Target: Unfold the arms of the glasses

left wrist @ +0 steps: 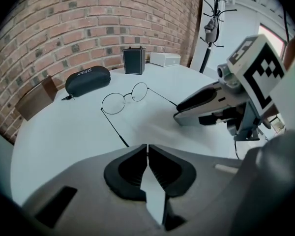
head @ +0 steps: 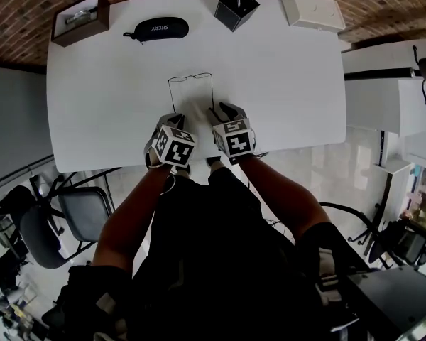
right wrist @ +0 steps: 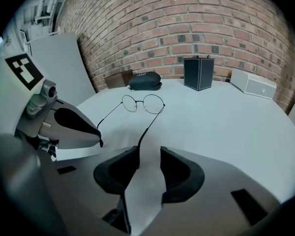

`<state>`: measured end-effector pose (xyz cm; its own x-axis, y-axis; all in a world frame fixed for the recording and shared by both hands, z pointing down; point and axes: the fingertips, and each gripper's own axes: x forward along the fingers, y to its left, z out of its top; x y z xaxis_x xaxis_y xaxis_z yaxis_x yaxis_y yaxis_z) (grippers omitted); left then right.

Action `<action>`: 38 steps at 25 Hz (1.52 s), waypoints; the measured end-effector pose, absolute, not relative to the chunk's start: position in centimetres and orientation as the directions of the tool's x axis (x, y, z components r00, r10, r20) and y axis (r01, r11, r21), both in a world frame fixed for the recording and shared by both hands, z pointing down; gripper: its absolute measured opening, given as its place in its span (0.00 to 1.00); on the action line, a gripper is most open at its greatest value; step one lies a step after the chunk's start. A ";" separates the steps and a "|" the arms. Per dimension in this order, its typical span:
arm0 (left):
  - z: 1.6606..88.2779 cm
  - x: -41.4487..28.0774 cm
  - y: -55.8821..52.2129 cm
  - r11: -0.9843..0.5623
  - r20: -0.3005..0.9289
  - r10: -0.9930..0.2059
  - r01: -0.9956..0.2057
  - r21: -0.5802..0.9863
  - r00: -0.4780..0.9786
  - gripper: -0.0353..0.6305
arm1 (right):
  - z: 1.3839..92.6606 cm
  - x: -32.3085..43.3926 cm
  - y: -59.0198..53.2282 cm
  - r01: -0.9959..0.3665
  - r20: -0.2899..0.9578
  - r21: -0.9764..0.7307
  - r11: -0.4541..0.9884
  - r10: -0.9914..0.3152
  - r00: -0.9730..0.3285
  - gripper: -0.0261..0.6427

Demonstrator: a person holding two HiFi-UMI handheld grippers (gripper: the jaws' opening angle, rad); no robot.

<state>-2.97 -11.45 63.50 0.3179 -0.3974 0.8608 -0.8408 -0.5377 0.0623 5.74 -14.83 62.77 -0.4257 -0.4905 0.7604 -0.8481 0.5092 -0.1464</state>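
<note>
Thin round wire-rimmed glasses lie on the white table, lenses away from me and both arms spread out towards me. My left gripper is shut with nothing between its pads, just short of the left arm's tip. My right gripper stands open, and the right arm's tip lies at the mouth of its jaws beside the left pad, not pinched. In the right gripper view the glasses lie straight ahead and the left gripper shows at the left.
Along the table's far edge stand a brown open box, a black glasses case, a black square holder and a white box. A brick wall lies behind. Black chairs stand by the near edge.
</note>
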 end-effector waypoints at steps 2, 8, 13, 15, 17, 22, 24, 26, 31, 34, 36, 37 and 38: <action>63.6 -3.1 -11.4 -0.538 0.859 -0.396 -0.840 0.069 0.324 0.08 | 62.7 5.5 -14.7 -0.846 0.760 -0.160 0.509 -0.483 -0.434 0.23; 63.3 -3.3 -11.6 -0.538 0.854 -0.400 -0.839 0.074 0.332 0.08 | 62.8 5.1 -14.7 -0.842 0.761 -0.158 0.516 -0.479 -0.437 0.23; 62.1 -3.4 -11.3 -0.526 0.817 -0.418 -0.839 0.139 0.398 0.08 | 62.4 4.8 -14.4 -0.828 0.751 -0.166 0.535 -0.476 -0.458 0.25; 60.6 -3.7 -11.6 -0.509 0.775 -0.458 -0.843 0.173 0.435 0.08 | 61.6 4.6 -14.3 -0.825 0.730 -0.185 0.534 -0.487 -0.479 0.28; 58.7 -4.5 -12.0 -0.482 0.730 -0.508 -0.853 0.200 0.458 0.08 | 60.4 4.9 -14.6 -0.832 0.703 -0.195 0.520 -0.518 -0.488 0.28; 52.5 -7.2 -13.9 -0.445 0.546 -0.675 -0.864 0.235 0.496 0.08 | 55.1 5.7 -16.4 -0.847 0.599 -0.180 0.499 -0.628 -0.497 0.27; 49.5 -8.3 -14.3 -0.446 0.460 -0.735 -0.866 0.226 0.499 0.08 | 52.0 5.9 -17.0 -0.852 0.536 -0.181 0.491 -0.678 -0.504 0.23; 46.6 -9.6 -14.5 -0.439 0.376 -0.785 -0.870 0.224 0.493 0.07 | 48.5 6.0 -17.3 -0.857 0.459 -0.193 0.479 -0.727 -0.510 0.11; 41.6 -12.7 -14.3 -0.415 0.256 -0.848 -0.882 0.222 0.463 0.07 | 41.8 5.8 -16.8 -0.849 0.333 -0.174 0.499 -0.782 -0.527 0.07; 39.6 -13.7 -13.7 -0.426 0.222 -0.860 -0.886 0.183 0.459 0.07 | 38.8 5.7 -16.2 -0.857 0.283 -0.159 0.490 -0.809 -0.515 0.06; 38.2 -14.0 -13.3 -0.438 0.187 -0.867 -0.886 0.156 0.461 0.07 | 37.2 6.0 -15.8 -0.863 0.252 -0.165 0.477 -0.826 -0.504 0.06; 37.5 -14.1 -13.2 -0.437 0.168 -0.873 -0.887 0.148 0.458 0.07 | 36.4 6.1 -15.7 -0.865 0.237 -0.164 0.475 -0.832 -0.502 0.06; 36.8 -14.2 -13.1 -0.433 0.150 -0.879 -0.890 0.145 0.452 0.07 | 35.7 6.2 -15.6 -0.865 0.223 -0.162 0.475 -0.837 -0.501 0.06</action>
<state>-14.23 -13.07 36.75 0.4519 -0.8794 0.1497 -0.8899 -0.4326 0.1449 6.23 -15.60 35.67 -0.5007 -0.8365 0.2227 -0.8651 0.4748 -0.1617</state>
